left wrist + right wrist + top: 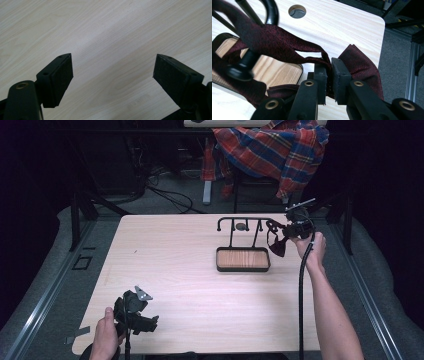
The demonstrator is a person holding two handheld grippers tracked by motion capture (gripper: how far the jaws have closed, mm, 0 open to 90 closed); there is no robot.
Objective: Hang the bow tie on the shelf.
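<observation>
A dark red bow tie (276, 245) hangs beside the right end of a black rack (245, 219) that stands in a wooden tray (242, 259). My right gripper (283, 234) is shut on the bow tie's fabric (274, 42); in the right gripper view its jaws (329, 67) pinch a strap, with one strap draped across the rack's curved end (270, 12). Near the table's front left corner my left gripper (150, 321) rests, held by a hand. Its jaws (112, 70) stand open over bare wood with nothing between them.
The light wooden table (175, 265) has a round cable hole (297, 11) behind the rack. A plaid shirt (275, 145) hangs over a chair beyond the table's far edge. Dark frame legs and cables stand on the grey floor (165, 195).
</observation>
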